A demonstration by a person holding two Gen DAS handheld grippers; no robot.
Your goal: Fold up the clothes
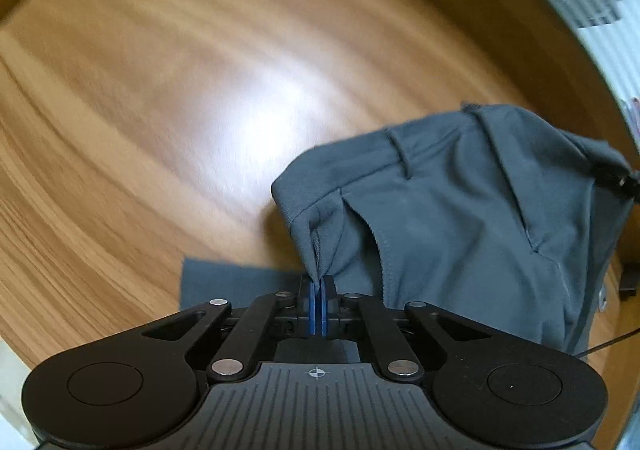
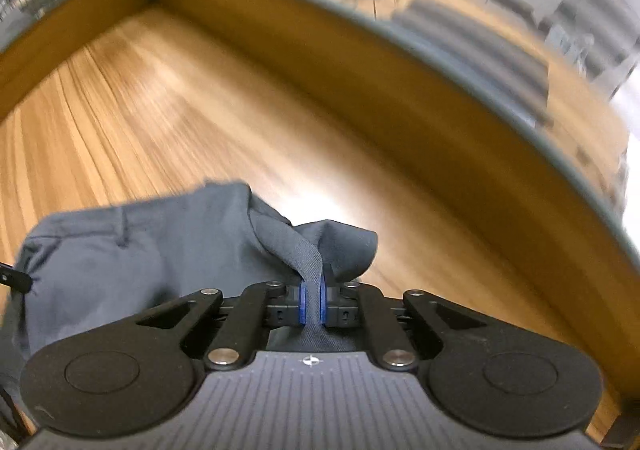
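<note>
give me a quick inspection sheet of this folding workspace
surface: wooden tabletop with streaked grain, a raised wooden wall along its far edges; views are motion-blurred
job's things: dark grey fabric garment with seams and a belt loop, lifted and stretched between both tools, part still lying on the table
clutter: nothing seen
grippers: left tool shut on a bunched garment edge; right tool shut on a folded strip of the garment
cables: thin dark cable at the right edge of the left view
surroundings: blurred room with furniture beyond the wall, details unclear
</note>
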